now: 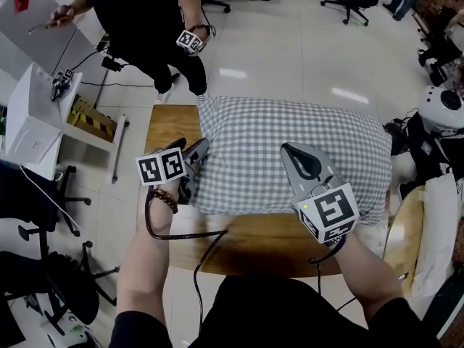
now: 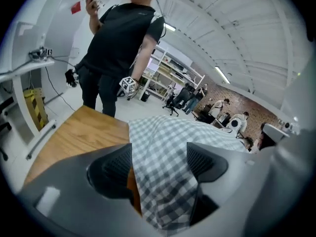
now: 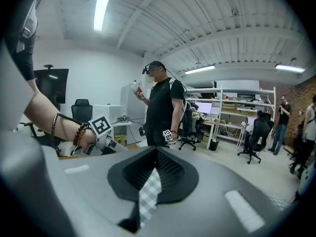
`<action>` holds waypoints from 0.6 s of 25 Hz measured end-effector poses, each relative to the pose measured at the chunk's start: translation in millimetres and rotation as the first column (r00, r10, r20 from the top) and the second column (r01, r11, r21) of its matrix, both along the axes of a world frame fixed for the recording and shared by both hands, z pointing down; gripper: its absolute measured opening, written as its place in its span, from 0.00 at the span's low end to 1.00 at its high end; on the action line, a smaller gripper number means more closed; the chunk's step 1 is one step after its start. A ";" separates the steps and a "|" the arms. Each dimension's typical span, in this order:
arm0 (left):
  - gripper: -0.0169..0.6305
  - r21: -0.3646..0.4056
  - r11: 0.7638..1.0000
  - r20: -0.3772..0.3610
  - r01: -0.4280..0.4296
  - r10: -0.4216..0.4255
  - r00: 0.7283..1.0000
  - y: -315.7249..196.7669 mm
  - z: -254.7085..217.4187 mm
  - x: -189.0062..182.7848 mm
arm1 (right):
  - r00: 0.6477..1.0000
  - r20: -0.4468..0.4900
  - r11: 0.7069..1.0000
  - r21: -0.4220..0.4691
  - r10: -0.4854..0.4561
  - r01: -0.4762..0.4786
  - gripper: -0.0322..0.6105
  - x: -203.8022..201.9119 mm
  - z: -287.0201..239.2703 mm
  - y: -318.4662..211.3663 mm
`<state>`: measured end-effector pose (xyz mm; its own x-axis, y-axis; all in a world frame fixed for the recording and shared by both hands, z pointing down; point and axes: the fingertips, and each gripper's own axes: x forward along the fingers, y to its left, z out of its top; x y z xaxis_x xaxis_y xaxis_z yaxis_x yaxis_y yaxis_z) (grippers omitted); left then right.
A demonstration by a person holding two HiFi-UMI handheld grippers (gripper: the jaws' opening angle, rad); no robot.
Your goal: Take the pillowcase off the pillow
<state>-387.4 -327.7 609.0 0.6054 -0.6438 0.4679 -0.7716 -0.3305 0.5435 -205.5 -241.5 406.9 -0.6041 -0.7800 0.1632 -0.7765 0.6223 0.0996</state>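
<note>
A pillow in a grey-and-white checked pillowcase [image 1: 290, 143] lies across the wooden table [image 1: 168, 125]. My left gripper [image 1: 194, 156] is at the pillow's left end. In the left gripper view it [image 2: 158, 162] stands open, with a fold of the checked pillowcase [image 2: 163, 142] lying loose between its jaws. My right gripper [image 1: 293, 154] rests on top of the pillow near its front edge. In the right gripper view it [image 3: 154, 174] is shut on a thin pinch of checked cloth [image 3: 148, 194] that shows between its pads.
A person in black [image 1: 152, 20] stands at the table's far side with a marker cube [image 1: 191, 40] at the wrist. A white desk [image 1: 36, 122] and an office chair [image 1: 43, 223] are on the left. A black cable [image 1: 196, 235] trails over the table's front.
</note>
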 end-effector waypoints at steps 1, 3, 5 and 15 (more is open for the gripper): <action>0.58 -0.035 0.999 -0.032 -0.008 0.007 0.999 -3.4 9.8 -0.2 | 1.000 0.000 1.000 0.000 0.000 0.000 0.05 -2.6 1.0 -4.8; 0.58 -0.103 0.995 -0.104 -0.015 0.004 0.995 -10.5 27.0 -1.8 | 1.000 0.000 1.000 -0.005 0.004 -0.004 0.05 -6.8 1.5 -15.1; 0.59 -0.163 0.987 -0.176 -0.013 -0.016 0.984 -19.1 39.5 -3.5 | 1.000 -0.004 0.999 -0.033 0.013 -0.013 0.05 -8.3 1.4 -25.3; 0.58 -0.320 0.945 -0.459 -0.068 -0.092 0.884 -35.5 82.4 6.2 | 1.000 0.006 0.999 -0.040 0.026 -0.025 0.05 -3.2 15.5 -49.4</action>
